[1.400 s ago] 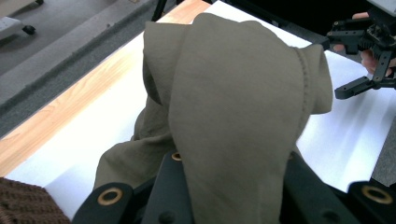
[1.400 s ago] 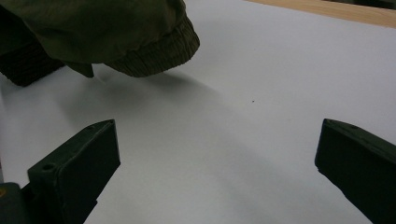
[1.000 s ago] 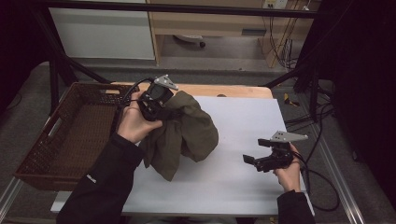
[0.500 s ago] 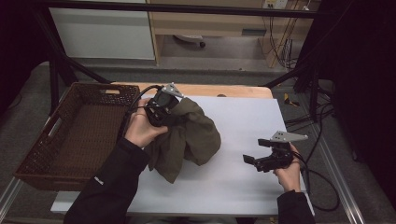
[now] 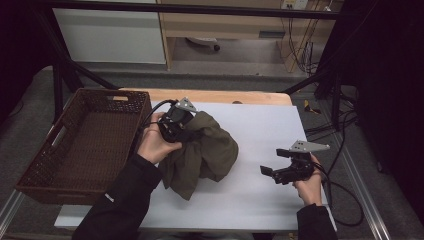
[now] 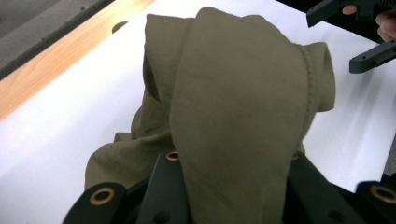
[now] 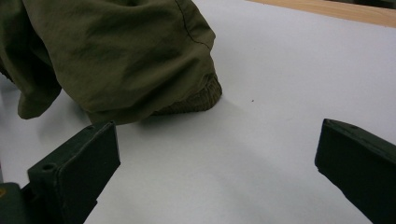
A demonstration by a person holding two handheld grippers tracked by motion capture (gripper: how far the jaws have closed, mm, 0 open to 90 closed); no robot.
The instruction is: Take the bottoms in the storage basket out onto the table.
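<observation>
1. Olive-green garment (image 5: 200,152): crumpled, bunched at the middle-left of the white bench (image 5: 260,130); upper part lifted, lower folds resting on the surface.
2. Left claw (image 5: 192,134): clenched on the garment's upper fold; in the left gripper view the cloth (image 6: 233,116) drapes between and over the jaws. Left hand (image 5: 152,145) holds it just right of the basket.
3. Right claw (image 5: 270,167): released, jaws spread wide, nothing between them; held by the right hand (image 5: 307,182) near the bench's right edge, apart from the garment. Right gripper view shows the garment's elastic hem (image 7: 196,100) on the bench ahead.
4. Brown wicker basket (image 5: 45,165): left end of the bench, interior bare.
</observation>
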